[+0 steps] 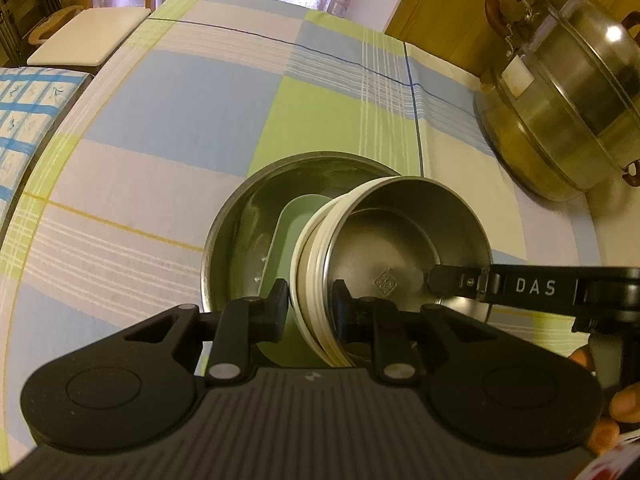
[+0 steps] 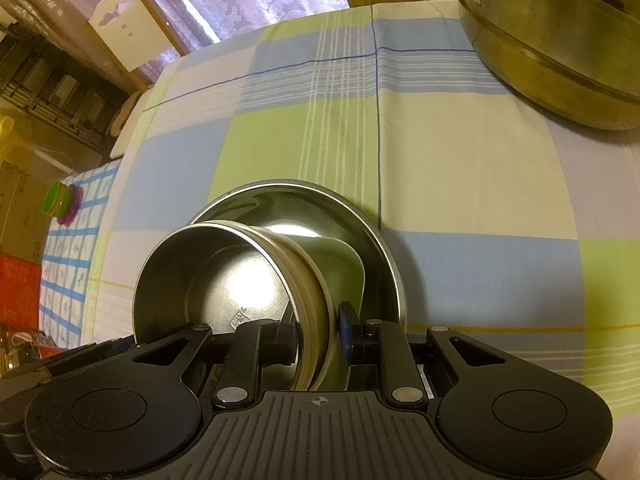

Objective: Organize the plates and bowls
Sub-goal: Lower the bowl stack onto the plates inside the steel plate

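Nearest my left wrist camera, the left gripper (image 1: 310, 298) has its black fingers narrowed onto the rim wall of a small steel bowl (image 1: 400, 248), one finger outside, one inside. From my right wrist camera, the right gripper (image 2: 318, 330) pinches the opposite wall of the same bowl (image 2: 224, 276) the same way. Both grips hold it tipped on edge, its open mouth turned sideways.

That bowl is round and straight-walled, dull brushed metal inside with a stamped mark on its floor, and cream-white ribbed bands around its outside. It sits within a wide, shallow steel basin (image 1: 240, 216), shiny and round. Also inside the basin, just behind the bowl, lies a pale green rectangular dish (image 1: 294, 216) with rounded corners; I cannot tell whether they touch.

The basin rests on a checked cloth (image 1: 168, 120) of blue, green and cream squares. Well beyond the basin, to its right, stands a large lidded steel steamer pot (image 1: 568, 108) with brown handles.
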Available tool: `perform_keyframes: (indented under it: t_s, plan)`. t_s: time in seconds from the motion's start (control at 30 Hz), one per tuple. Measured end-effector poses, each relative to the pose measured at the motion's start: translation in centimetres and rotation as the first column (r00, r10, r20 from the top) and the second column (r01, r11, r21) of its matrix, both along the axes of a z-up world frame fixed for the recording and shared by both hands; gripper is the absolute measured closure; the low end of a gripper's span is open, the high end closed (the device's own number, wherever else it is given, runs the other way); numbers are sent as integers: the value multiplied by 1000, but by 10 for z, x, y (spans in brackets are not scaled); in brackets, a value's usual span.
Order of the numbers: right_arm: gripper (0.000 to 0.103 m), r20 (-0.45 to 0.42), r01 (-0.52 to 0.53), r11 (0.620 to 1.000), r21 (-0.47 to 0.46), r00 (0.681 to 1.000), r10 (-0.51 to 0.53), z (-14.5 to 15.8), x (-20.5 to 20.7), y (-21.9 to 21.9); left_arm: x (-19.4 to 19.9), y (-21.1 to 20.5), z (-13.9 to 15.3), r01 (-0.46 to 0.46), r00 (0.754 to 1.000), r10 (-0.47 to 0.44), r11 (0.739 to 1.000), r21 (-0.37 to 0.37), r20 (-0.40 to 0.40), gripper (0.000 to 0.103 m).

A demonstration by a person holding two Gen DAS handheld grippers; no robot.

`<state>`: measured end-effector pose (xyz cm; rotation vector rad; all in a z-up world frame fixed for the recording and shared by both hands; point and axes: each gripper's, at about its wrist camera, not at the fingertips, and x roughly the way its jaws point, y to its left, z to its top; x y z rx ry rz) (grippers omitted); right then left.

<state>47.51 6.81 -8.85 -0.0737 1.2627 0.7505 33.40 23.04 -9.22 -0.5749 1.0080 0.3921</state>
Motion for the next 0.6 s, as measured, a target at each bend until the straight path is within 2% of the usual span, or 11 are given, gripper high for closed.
perform_keyframes:
  t_s: [0.23,0.43,0.57,0.6]
  plan:
    - [84,56,-29,999,27,998,28,11,-5,-4,-4,-3,12,14,1000,-15,999,31,28,84]
    - [84,102,-58,993,99,994,48,25,-11,-12,-13,-8,23,25,998,-28,998,51,61,84]
    - [85,107,-53,992,116,993,41,25,-12,-13,-14,-11,28,37,997,-41,997,72,65,89]
    - [90,104,-48,992,120,994,36,25,-11,-14,-14,-11,27,36,997,-41,996,80,62,91]
